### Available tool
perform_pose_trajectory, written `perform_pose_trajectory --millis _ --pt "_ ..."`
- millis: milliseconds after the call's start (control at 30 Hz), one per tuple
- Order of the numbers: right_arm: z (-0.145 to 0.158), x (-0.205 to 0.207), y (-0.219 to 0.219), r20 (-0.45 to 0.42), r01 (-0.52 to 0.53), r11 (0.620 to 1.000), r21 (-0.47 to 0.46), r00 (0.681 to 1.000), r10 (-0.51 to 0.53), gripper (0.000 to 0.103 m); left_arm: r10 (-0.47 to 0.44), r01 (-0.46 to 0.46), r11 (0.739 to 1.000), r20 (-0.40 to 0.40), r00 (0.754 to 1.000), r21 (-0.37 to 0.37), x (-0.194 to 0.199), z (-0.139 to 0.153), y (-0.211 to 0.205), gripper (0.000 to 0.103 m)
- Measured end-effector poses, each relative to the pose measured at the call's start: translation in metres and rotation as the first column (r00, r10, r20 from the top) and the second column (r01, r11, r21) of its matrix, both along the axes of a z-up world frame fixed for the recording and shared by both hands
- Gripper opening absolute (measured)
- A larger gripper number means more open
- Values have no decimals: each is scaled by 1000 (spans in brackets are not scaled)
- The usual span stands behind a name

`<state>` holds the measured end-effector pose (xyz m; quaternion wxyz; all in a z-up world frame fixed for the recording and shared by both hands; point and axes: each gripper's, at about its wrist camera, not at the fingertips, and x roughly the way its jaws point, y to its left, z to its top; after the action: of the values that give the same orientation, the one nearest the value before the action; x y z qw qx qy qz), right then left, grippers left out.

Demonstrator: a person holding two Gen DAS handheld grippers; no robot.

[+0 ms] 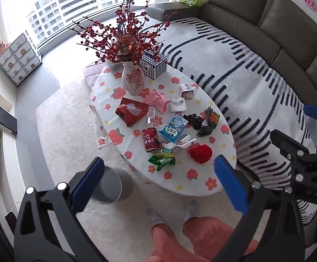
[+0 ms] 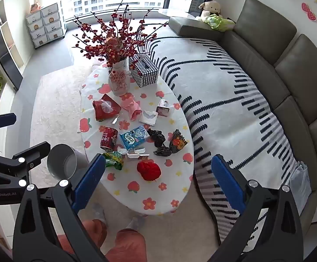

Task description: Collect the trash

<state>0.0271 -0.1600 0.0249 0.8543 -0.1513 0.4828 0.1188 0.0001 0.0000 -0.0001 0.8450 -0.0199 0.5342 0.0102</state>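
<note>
Fingers of left gripper (image 1: pixel 158 181) and right gripper (image 2: pixel 158 181) spread, empty; green wrapper (image 1: pixel 161 159) likely light, crinkly—pinch a raised fold; bin (image 1: pixel 110 183) nearby.

The bin (image 1: pixel 109 184) is partly covered by the left finger (image 1: pixel 87 180) in the left wrist view. In the right wrist view, the green wrapper (image 2: pixel 114 160) is partly covered by a blue finger (image 2: pixel 89 180). The can (image 2: pixel 108 138) print is too small to be read. The sofa (image 2: pixel 289 69) is cut off by the picture edge.
</note>
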Motion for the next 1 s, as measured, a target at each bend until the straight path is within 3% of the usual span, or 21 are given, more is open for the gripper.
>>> perform_pose_trajectory --millis 1000 --pt "2 -7 2 0 3 1000 -5 1000 -3 94 26 -26 1000 14 1000 3 -3 6 6 99"
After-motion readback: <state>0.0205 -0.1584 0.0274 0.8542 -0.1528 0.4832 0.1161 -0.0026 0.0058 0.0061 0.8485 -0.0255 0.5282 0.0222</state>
